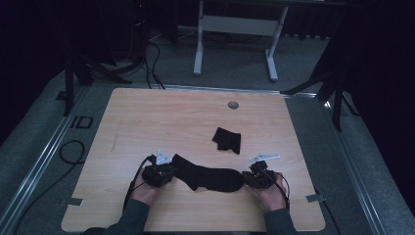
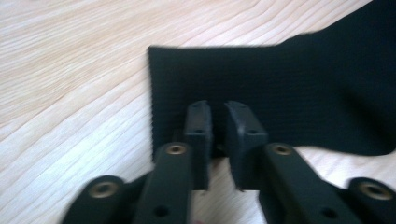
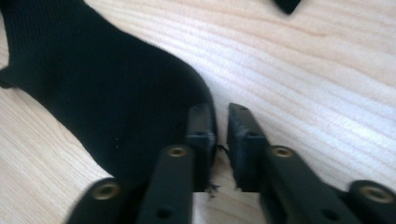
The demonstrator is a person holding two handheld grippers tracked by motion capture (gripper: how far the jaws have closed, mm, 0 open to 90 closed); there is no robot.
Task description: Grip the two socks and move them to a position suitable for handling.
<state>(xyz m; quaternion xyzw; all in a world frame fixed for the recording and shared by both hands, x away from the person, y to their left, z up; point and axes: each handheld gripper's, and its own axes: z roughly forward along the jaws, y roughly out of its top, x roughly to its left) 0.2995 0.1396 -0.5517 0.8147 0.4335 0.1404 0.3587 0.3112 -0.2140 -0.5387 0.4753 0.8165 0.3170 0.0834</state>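
A black ribbed sock [image 1: 210,177] is laid flat on the pale wood-grain table [image 1: 147,122] — cuff at the left gripper [image 1: 165,172], toe at the right gripper [image 1: 248,177]. Both sets of jaws are slightly parted, released. A second sock [image 1: 227,139], folded, lies nearby. "ID" [image 1: 80,122] is marked beside the table.

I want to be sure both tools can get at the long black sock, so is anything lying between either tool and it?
Nothing visible does. The left tool is right over the cuff end of the long black sock and the right tool sits at its toe edge. The folded sock lies apart, farther up the table.
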